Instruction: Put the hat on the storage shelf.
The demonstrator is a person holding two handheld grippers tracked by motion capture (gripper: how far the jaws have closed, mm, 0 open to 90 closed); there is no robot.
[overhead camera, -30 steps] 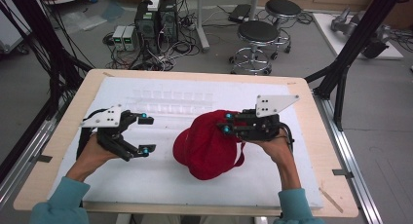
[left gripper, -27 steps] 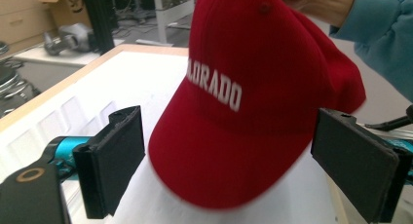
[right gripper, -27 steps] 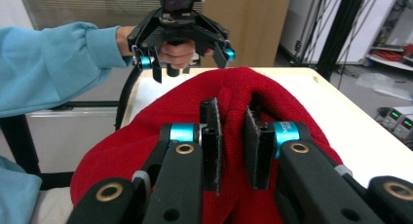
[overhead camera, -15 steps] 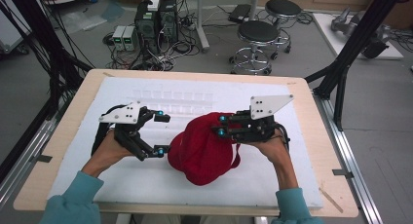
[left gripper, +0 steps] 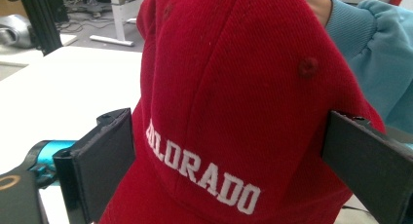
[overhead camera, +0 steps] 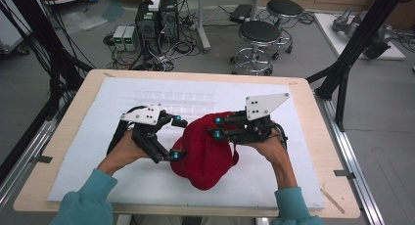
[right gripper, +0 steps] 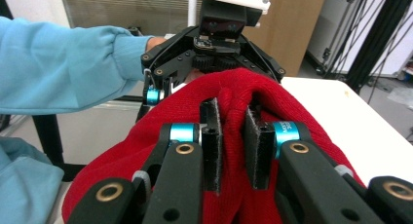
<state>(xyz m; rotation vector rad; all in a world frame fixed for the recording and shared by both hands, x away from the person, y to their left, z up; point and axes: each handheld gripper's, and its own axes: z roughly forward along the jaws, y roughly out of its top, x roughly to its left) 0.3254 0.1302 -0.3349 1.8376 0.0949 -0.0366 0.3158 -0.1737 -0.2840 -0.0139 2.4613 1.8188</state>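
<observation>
One red cap lay on the table. There were two grippers, left and right. Two stools stood behind.

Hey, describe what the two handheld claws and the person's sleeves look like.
Both claws, left and right, are black linkage frames with cyan fittings near the tips, flat black jaw pads, brass-coloured pivot rings, a pale three-cornered plate on top and black cables. The sleeves are light teal.

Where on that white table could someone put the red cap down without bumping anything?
The white mat is bare along its far edge, at its left side beyond the left gripper, and at its right side past the right gripper. The middle is crowded: both grippers and both hands meet around the red cap there.
</observation>
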